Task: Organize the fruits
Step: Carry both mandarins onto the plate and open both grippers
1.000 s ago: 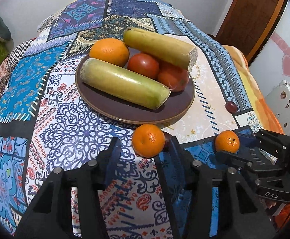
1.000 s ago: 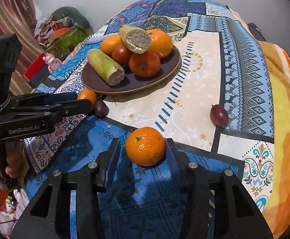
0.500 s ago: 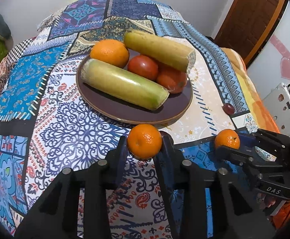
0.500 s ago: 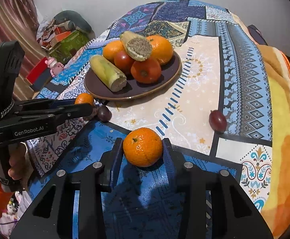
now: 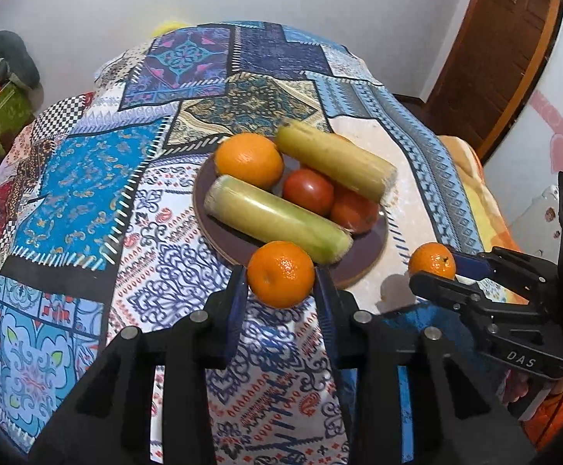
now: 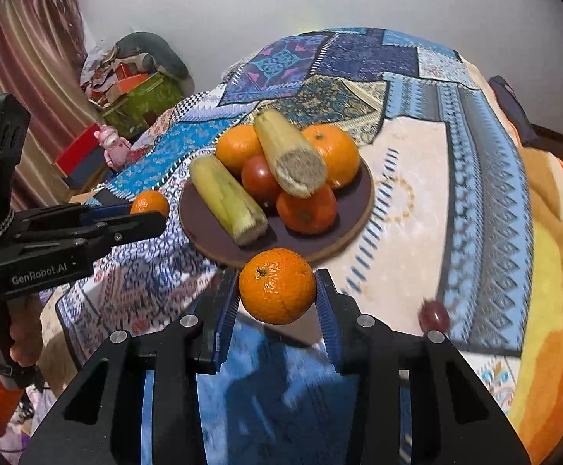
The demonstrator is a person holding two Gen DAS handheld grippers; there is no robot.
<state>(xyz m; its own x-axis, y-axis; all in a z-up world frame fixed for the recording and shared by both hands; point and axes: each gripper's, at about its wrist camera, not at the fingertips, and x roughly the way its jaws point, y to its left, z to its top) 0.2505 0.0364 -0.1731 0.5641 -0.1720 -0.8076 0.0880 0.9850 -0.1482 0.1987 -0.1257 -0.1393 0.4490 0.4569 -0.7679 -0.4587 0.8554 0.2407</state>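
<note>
Two grippers clamped: left gripper [image 5: 280, 283] on tangerine [image 5: 280, 273], lower centre; right gripper [image 6: 277, 290] on second tangerine [image 6: 277, 286]. Loaded brown plate [image 6: 204, 232] mid-frame; dark fruit [image 6: 433, 316] lower right.

Orange tangerines [image 5: 280, 273] [image 6: 277, 285], dark brown plate [image 6: 204, 228], blue-and-white patchwork-patterned cloth [image 5: 88, 178], black tongs [image 5: 279, 302] with blue pads [image 6: 225, 310].

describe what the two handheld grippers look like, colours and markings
Both are matte black plastic with silver screw heads on the finger linkages and blue ribbed pads on the inner finger faces. The left gripper reads "GenRobot.AI" in white on its side, with a braided black-and-white cord by its handle. The right gripper reads "DAS" in white. An orange sleeve shows at the left hand.
</note>
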